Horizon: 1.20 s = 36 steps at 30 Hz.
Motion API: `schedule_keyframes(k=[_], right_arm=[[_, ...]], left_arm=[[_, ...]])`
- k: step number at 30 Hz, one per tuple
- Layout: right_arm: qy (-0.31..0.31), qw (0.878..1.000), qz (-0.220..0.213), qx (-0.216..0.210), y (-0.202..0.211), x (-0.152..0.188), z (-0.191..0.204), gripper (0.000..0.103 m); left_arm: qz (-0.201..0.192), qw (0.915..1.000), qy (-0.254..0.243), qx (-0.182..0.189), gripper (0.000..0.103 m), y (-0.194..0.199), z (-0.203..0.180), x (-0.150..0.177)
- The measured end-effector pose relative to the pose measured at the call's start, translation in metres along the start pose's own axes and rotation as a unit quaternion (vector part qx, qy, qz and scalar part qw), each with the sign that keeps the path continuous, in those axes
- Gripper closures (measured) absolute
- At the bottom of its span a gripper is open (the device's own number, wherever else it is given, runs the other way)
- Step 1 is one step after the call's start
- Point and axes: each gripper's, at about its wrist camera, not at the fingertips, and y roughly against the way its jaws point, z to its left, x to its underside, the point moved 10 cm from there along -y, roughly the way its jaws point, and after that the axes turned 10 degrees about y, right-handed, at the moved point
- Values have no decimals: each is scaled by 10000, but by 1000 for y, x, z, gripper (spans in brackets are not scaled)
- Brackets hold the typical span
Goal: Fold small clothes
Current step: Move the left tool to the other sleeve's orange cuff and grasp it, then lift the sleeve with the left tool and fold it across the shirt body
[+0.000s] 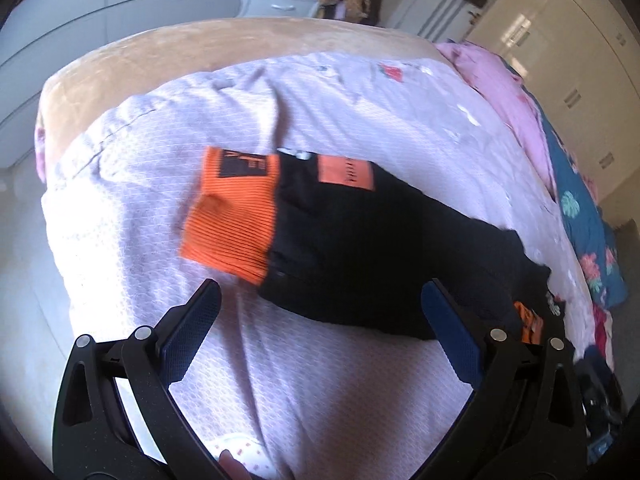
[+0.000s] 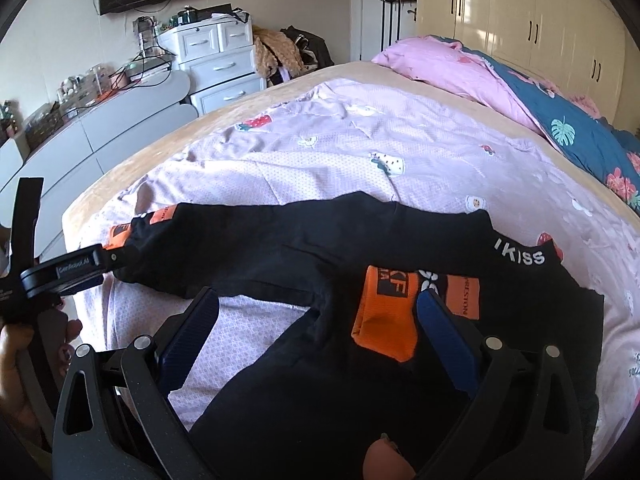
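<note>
Black trousers (image 2: 280,248) with orange cuffs lie on the bed, their white-lettered waistband (image 2: 520,254) at the right. One leg stretches left, ending in an orange cuff (image 1: 232,216). The other leg is folded back, so its cuff (image 2: 384,312) rests on the seat. My right gripper (image 2: 318,294) is open above the crotch, its right finger beside that cuff. My left gripper (image 1: 320,286) is open too, just short of the stretched leg near its cuff, nothing between the fingers. In the right wrist view the left gripper (image 2: 80,270) shows side-on, its tip at the leg's edge.
A lilac printed cover (image 2: 340,152) spreads over the bed, with a tan edge (image 1: 240,36) at the far side. Pink bedding (image 2: 440,68) and a blue floral quilt (image 2: 580,140) lie along the right. White drawers (image 2: 216,68) and wardrobes (image 2: 540,28) stand beyond.
</note>
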Motion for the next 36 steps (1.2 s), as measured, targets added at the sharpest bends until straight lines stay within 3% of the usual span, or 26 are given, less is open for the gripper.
schedule_keyframes(k=[6,7,9,11,12,14,23,36], right_arm=[[-180,9998,107,14,-4,15,-6,4],[-209,9997,130,29,-4,18,-7,4],[-254,9996,154,37,-5,21,-9,4],[-317,9993,174,61,-4,25,-12,4],[-336,9993,172,64,-3,26,-13,4],[-386,9991,167,60,-1,29,-15,4],[-658,9976,132,149,13,41,-35,4],[-1203,9921,-70,335,44,54,-79,4]], left_arm=[[-170,9985,505,79,10,-6,20,-11],[-253,9977,608,136,16,-5,22,-15],[-357,9964,762,143,34,-4,28,-21],[-416,9951,884,135,60,-6,32,-28],[-419,9945,954,143,66,-6,35,-31],[-460,9936,1009,237,97,-3,35,-35],[-910,9907,481,885,98,50,-16,-54],[-1089,9835,-227,1426,100,88,-111,-46]])
